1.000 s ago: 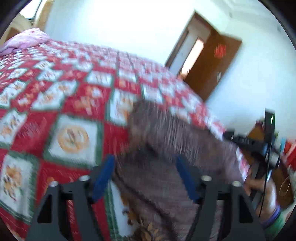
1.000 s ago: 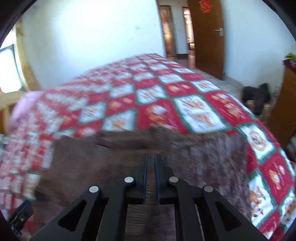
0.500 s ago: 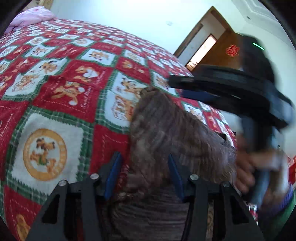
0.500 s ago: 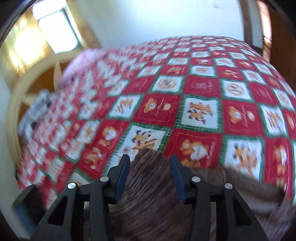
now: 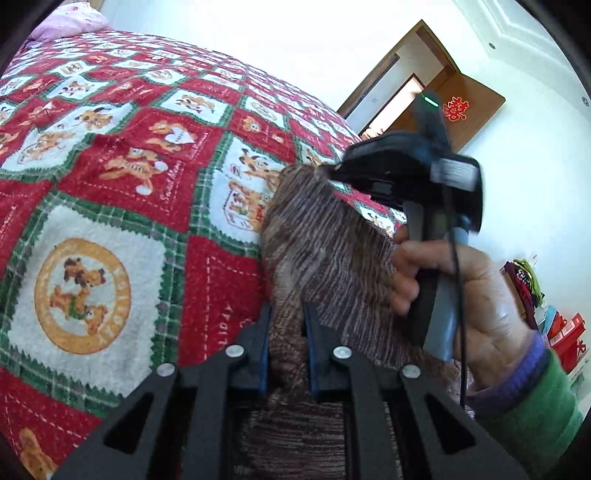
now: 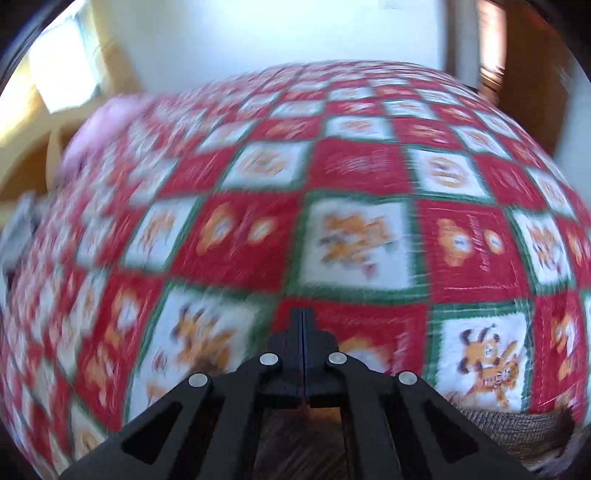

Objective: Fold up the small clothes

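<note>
A red bed cover (image 5: 122, 192) with puppy squares lies under the brown knit (image 5: 325, 254); the left gripper (image 5: 287, 317) has just pinched it; the right gripper (image 6: 303, 325) is squeezed together with nothing between its tips.

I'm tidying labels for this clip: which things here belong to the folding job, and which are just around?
Job:
- brown knit garment
- left gripper, shut on its fabric
- right gripper, shut at the garment's far edge

Just around:
- red patterned bedspread
- pink pillow
- wooden door
</note>
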### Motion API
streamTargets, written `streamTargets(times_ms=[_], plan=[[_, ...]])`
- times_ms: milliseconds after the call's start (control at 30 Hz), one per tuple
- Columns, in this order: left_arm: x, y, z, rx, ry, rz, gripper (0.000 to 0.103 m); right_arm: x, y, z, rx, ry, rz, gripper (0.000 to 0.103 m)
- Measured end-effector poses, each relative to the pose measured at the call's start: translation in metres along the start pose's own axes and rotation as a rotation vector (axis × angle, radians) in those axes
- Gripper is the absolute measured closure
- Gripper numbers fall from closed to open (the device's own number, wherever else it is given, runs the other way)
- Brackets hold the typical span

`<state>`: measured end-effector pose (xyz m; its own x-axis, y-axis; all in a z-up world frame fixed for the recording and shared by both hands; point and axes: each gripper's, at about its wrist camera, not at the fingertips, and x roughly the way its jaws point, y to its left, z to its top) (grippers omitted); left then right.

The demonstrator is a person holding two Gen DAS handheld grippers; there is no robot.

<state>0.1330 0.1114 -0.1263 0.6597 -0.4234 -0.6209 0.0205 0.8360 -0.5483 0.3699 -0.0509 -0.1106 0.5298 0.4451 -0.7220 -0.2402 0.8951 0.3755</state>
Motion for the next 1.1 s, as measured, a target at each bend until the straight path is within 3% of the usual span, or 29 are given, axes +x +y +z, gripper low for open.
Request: streamTargets(times_ms=[33, 100, 233, 333, 400, 433, 467, 567, 633, 700, 767, 900, 1100], plan=[[0.0, 0.002, 0.001, -0.003, 0.001, -0.002, 0.087, -0.013, -0.02, 0.0, 0.126, -0.019, 0.104, 0.103], [0.001, 0.004, 0.003, -0.013, 0.003, -0.011, 0.086, -0.043, -0.036, -0.006, 0.193, -0.046, 0.142, 0.103], [-0.002, 0.006, 0.001, -0.03, 0.004, -0.028, 0.084, -0.124, -0.038, -0.047, 0.051, -0.093, 0.041, 0.102], [-0.004, 0.006, -0.001, -0.032, 0.008, -0.027, 0.083, -0.17, -0.043, -0.098, -0.016, -0.025, -0.005, 0.1], [-0.004, 0.006, -0.001, -0.032, 0.012, -0.025, 0.083, -0.179, -0.043, -0.138, -0.07, 0.084, -0.069, 0.087], [-0.003, 0.006, 0.001, -0.035, 0.014, -0.029, 0.082, -0.177, -0.043, -0.152, -0.089, 0.128, -0.109, 0.071], [-0.002, 0.008, 0.002, -0.043, 0.017, -0.041, 0.082, -0.177, -0.045, -0.17, -0.103, 0.17, -0.159, 0.063], [-0.017, 0.013, 0.007, -0.054, 0.081, -0.072, 0.081, -0.214, -0.04, -0.197, -0.095, 0.131, -0.249, 0.062], [-0.048, 0.014, 0.007, -0.015, 0.06, -0.059, 0.071, -0.248, -0.034, -0.211, -0.059, 0.064, -0.25, 0.062], [-0.083, 0.013, 0.001, 0.069, 0.015, -0.012, 0.047, -0.284, -0.028, -0.227, -0.024, -0.034, -0.195, 0.061], [-0.119, 0.014, -0.011, 0.149, 0.004, -0.003, 0.04, -0.31, -0.022, -0.243, 0.0, -0.099, -0.168, 0.059], [-0.161, 0.021, -0.049, 0.244, 0.071, -0.041, 0.04, -0.342, -0.007, -0.268, 0.008, -0.185, -0.105, 0.059], [-0.172, 0.022, -0.109, 0.342, 0.183, -0.019, 0.043, -0.369, 0.012, -0.309, 0.03, -0.206, -0.059, 0.059]])
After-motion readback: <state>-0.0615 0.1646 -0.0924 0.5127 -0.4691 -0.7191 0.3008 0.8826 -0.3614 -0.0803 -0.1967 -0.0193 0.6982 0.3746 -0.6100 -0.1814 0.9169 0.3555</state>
